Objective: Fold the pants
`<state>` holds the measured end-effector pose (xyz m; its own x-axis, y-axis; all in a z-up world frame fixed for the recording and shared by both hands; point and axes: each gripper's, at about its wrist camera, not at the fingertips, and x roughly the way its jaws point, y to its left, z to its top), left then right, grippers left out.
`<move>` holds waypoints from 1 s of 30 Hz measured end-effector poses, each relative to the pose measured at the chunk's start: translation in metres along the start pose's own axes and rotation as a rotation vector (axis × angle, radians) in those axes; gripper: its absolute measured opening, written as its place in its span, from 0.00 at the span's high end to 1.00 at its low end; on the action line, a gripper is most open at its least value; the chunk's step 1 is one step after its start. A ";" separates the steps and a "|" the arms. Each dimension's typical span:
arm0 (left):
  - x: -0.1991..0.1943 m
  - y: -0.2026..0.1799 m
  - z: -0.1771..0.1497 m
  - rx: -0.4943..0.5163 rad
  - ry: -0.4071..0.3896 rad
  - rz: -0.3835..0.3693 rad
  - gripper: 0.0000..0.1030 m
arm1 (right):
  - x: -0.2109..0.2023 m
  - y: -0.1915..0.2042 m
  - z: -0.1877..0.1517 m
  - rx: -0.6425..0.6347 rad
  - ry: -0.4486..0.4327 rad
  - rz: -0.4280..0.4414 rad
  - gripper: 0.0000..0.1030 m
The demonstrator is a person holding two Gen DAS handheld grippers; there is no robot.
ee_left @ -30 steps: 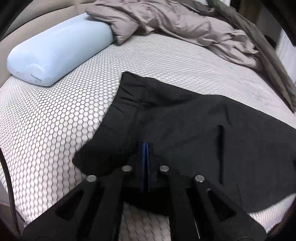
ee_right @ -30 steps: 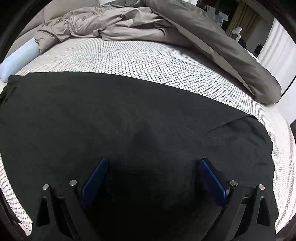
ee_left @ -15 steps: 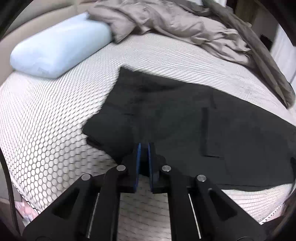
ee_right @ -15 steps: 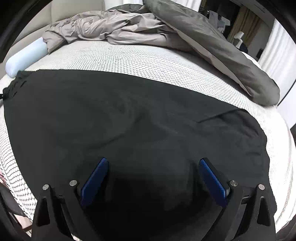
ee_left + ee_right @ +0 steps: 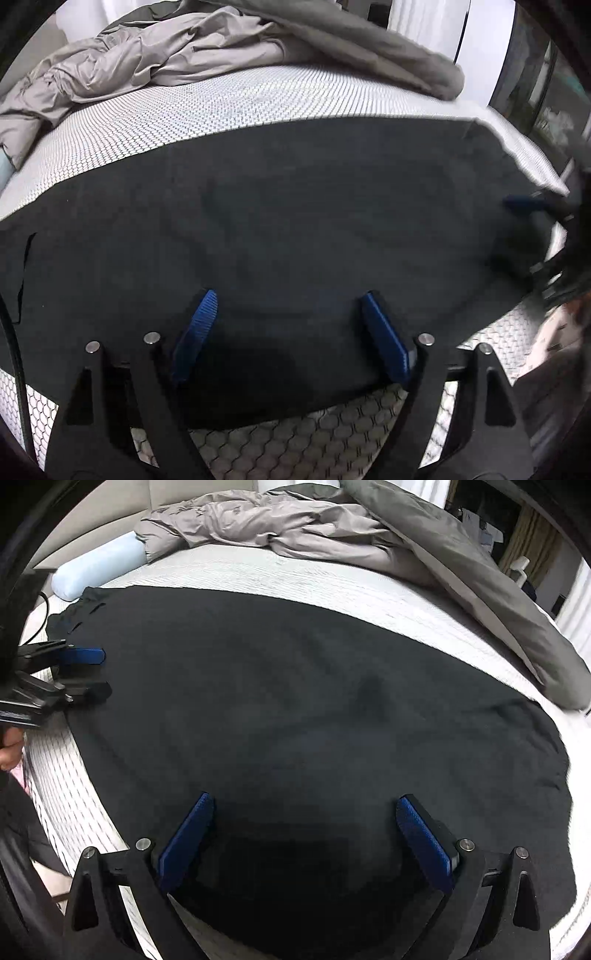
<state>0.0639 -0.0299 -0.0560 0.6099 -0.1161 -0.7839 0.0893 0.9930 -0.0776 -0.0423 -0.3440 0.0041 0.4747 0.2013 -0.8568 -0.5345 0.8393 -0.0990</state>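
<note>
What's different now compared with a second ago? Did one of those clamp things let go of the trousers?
Yes. The left gripper, which was pinched shut at the edge of the black pants, has just opened its jaws and swung along the near edge toward the middle; nothing is pinched between them now. The right gripper stayed open over the pants and barely shifted. The pants still lie flat on the bed, grey duvet and pillow unmoved.
</note>
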 end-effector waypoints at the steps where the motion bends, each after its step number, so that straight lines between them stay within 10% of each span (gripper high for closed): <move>1: 0.000 -0.001 0.000 0.005 -0.003 -0.009 0.18 | -0.006 -0.016 -0.009 0.017 0.002 -0.027 0.03; 6: 0.008 0.006 0.006 -0.005 0.001 -0.034 0.17 | -0.023 -0.121 -0.062 0.233 0.061 -0.335 0.03; 15: 0.011 0.000 0.061 -0.071 -0.037 -0.143 0.17 | -0.053 -0.140 -0.050 0.435 -0.105 -0.265 0.03; 21: 0.055 -0.078 0.073 0.093 0.074 -0.162 0.17 | 0.012 -0.077 0.002 0.208 0.023 -0.148 0.04; 24: 0.058 -0.084 0.071 0.133 0.070 -0.136 0.15 | 0.015 -0.078 -0.007 0.142 0.031 -0.182 0.04; 30: 0.056 -0.067 0.071 0.110 0.082 -0.162 0.15 | -0.006 -0.165 -0.059 0.427 0.046 -0.403 0.04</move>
<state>0.1482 -0.1042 -0.0507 0.5146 -0.2671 -0.8148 0.2694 0.9525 -0.1422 0.0012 -0.5135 -0.0042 0.5457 -0.1902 -0.8161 0.0154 0.9760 -0.2171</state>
